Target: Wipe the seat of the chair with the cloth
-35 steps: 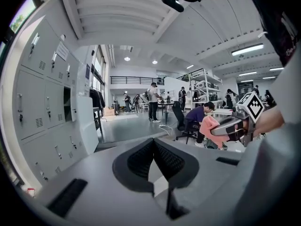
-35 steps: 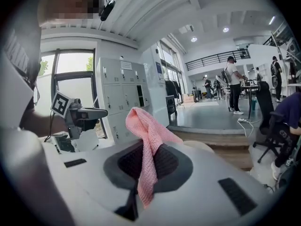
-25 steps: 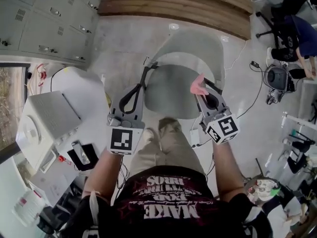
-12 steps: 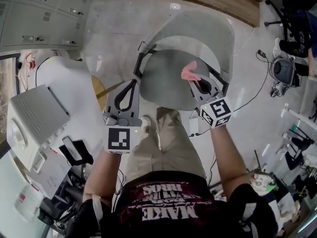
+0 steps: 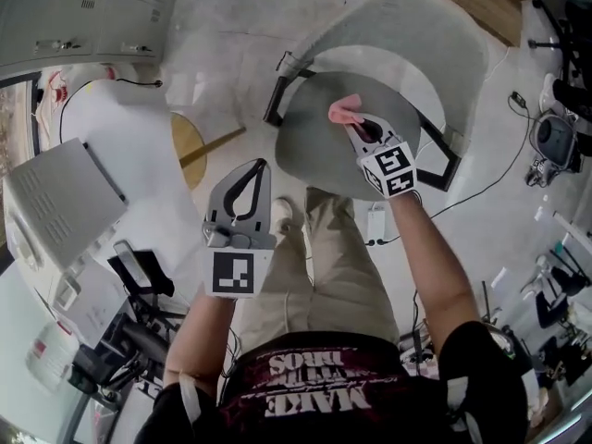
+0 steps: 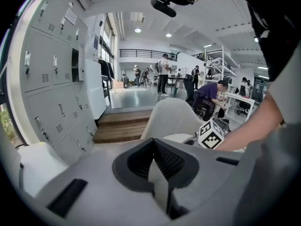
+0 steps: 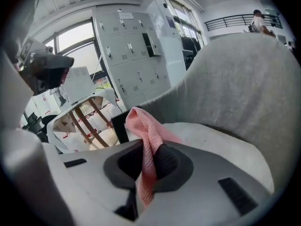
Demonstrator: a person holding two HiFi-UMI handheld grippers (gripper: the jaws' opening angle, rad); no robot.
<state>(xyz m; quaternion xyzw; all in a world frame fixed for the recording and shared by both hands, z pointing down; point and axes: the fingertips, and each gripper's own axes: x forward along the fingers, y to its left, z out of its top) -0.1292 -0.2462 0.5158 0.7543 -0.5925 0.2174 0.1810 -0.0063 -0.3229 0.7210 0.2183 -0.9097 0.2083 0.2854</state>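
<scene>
A grey chair stands in front of me; its seat (image 5: pixel 319 160) is round and its curved backrest (image 5: pixel 416 35) wraps the far side. My right gripper (image 5: pixel 356 126) hangs over the middle of the seat, shut on a pink cloth (image 5: pixel 342 111) that sticks out past the jaws. In the right gripper view the pink cloth (image 7: pixel 148 140) is pinched between the pads, just above the seat (image 7: pixel 211 140). My left gripper (image 5: pixel 252 169) is shut with nothing in it, held to the left of the chair above the floor. The left gripper view shows the shut left gripper (image 6: pixel 153 147) and the backrest (image 6: pixel 171 119) beyond.
A black armrest (image 5: pixel 282 100) runs along the seat's left side, another (image 5: pixel 444 160) on the right. A white round table (image 5: pixel 111 128) with a white box (image 5: pixel 60 202) stands at the left. Grey lockers (image 5: pixel 83 12) line the far left. A white adapter and cable (image 5: pixel 376 222) lie on the floor.
My right gripper has carried the pink cloth forward, from the seat's right edge to over its middle. The left gripper has drawn back and away from the chair.
</scene>
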